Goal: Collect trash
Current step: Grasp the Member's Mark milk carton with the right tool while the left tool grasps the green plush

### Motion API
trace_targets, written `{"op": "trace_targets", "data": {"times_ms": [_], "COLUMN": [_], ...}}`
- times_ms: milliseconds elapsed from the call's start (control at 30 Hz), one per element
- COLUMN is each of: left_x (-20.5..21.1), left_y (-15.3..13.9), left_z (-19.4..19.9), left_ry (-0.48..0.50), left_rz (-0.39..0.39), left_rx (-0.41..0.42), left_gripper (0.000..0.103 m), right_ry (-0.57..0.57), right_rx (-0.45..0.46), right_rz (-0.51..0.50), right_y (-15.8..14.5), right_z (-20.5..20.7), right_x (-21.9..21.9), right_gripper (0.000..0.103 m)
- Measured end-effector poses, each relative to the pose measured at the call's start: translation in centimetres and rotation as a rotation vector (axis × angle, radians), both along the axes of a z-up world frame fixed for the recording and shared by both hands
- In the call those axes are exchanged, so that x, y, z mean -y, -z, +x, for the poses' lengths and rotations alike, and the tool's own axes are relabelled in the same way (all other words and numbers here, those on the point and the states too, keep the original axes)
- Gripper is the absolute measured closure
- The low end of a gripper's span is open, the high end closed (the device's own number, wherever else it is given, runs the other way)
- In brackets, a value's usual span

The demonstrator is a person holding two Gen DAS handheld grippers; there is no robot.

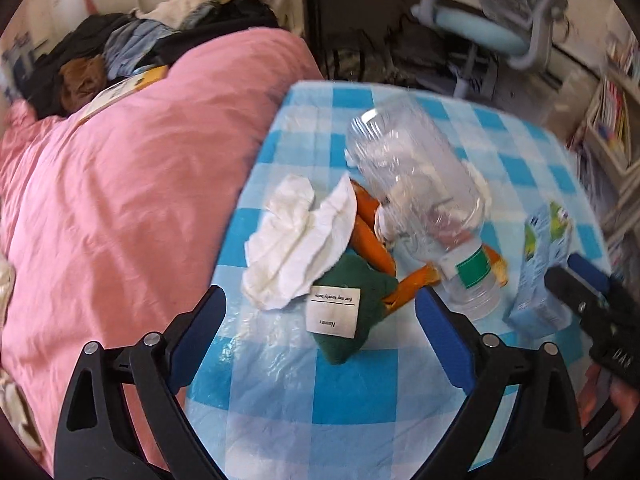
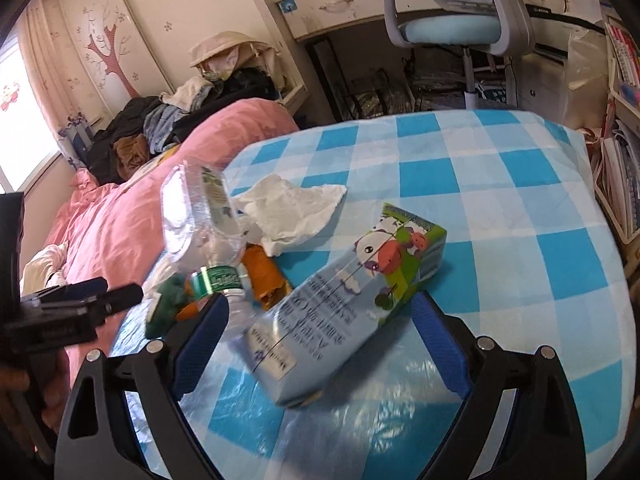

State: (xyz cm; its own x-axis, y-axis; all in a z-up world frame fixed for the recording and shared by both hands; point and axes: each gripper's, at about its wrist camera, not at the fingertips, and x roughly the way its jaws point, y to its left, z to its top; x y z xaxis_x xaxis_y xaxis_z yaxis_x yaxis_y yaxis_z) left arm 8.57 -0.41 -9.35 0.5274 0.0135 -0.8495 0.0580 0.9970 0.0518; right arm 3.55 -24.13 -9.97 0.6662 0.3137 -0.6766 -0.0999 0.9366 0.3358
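Right wrist view: the right tongs (image 2: 320, 340) gape wide astride a milk carton (image 2: 344, 304) lying flat on the checkered desk (image 2: 520, 208); light, stiff card with flat sides, best pinched across its narrow width. Left tongs (image 1: 320, 328), equally wide and empty, face a crumpled tissue (image 1: 300, 240), soft and weightless. Ahead and right of them lies a clear bottle (image 1: 420, 200), thin, slick, crushable; take it at the neck. Beneath it sits a plush carrot (image 1: 372, 236).
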Motion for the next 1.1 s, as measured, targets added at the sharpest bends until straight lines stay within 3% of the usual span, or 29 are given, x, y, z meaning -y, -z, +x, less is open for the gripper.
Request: {"op": "trace_targets", "data": {"times_ms": [233,300,400,433,467,567,767,1100], "left_x": [-0.2,-0.3,-0.3,-0.4,-0.4,-0.5,-1.4,-1.4], "left_y": [1.5,2.2,3.0,3.4,3.5,3.1,1.5,0.3], "left_z": [1.6,2.1,2.6,2.5,2.5,1.8,0.1,-2.5], "left_ry": [-0.022,-0.018,0.004,0.013,0.015,0.023,0.031,0.064], "left_rz": [0.011,-0.006,-0.042,-0.073,-0.087,-0.094,-0.151,-0.175], "left_rx": [-0.058,-0.089,-0.145,-0.17,-0.184,-0.17,-0.136,-0.104], "left_gripper": [0.011,0.011,0.037,0.053,0.06,0.064,0.064,0.064], "right_ry": [-0.017,-0.032,-0.053,-0.06,-0.07,-0.087,-0.095,-0.102], "right_rx": [-0.028,-0.04,-0.057,-0.063,-0.071,-0.08,-0.076,-0.079], "right_rz": [-0.018,-0.024,-0.044,-0.048,-0.048,-0.062,-0.077,-0.068], "right_y": [0.4,0.5,0.5,0.5,0.5,0.4,-0.5,-0.9], "right_z": [0.7,0.8,0.8,0.8,0.7,0.2,-1.8,-4.1], "right_x": [0.0,0.0,-0.1,0.0,0.0,0.2,0.7,1.1], "right_gripper": [0.02,0.029,0.043,0.046,0.051,0.055,0.055,0.055]}}
